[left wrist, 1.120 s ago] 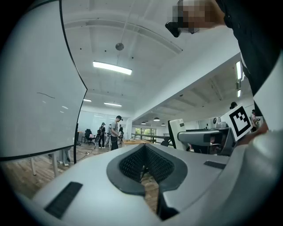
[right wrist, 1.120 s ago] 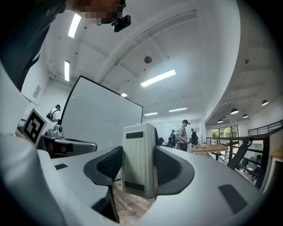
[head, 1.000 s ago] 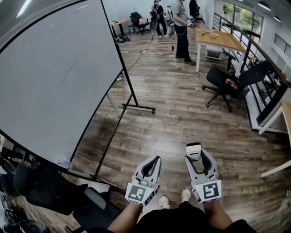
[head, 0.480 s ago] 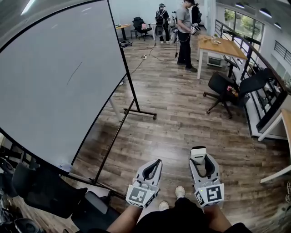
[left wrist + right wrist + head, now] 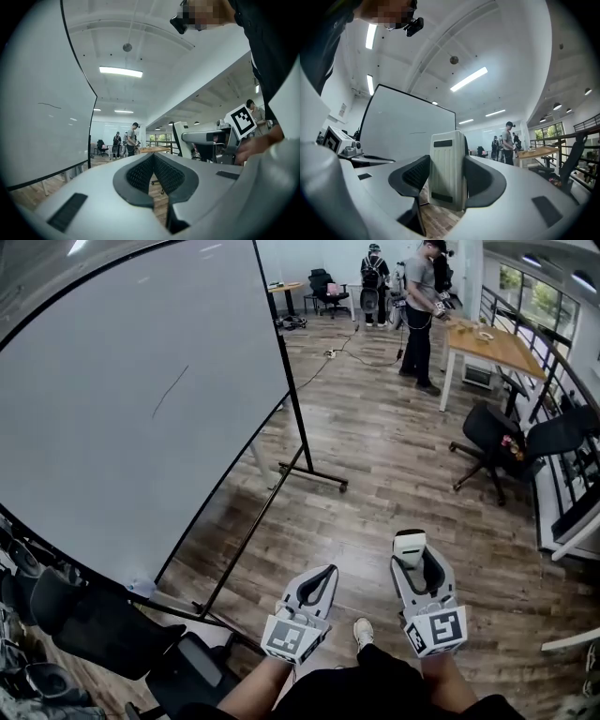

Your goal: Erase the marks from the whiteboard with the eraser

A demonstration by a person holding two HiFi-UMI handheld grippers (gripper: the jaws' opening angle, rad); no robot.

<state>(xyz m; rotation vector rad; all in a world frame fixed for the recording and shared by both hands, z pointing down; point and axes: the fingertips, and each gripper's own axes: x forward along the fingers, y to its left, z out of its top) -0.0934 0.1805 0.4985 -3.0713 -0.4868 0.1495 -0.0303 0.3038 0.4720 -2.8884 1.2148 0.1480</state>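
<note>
A large whiteboard [image 5: 122,409] on a wheeled stand fills the left of the head view, with one thin dark mark [image 5: 170,392] on it. The mark [image 5: 49,105] also shows in the left gripper view. My right gripper [image 5: 411,552] is shut on a pale ribbed eraser [image 5: 409,546], held low in front of me, well right of the board. In the right gripper view the eraser [image 5: 447,168] stands upright between the jaws. My left gripper [image 5: 324,575] is shut with nothing in it, beside the right one.
The board's black stand legs [image 5: 314,474] reach across the wooden floor. A black office chair [image 5: 502,442] and a wooden table [image 5: 497,348] stand at the right. Several people [image 5: 417,306] stand at the far end. Dark chairs [image 5: 84,634] crowd the lower left.
The head view has swung so the whiteboard looms larger and nearer. Both grippers stay low in front of me, the right still shut on the eraser.
</note>
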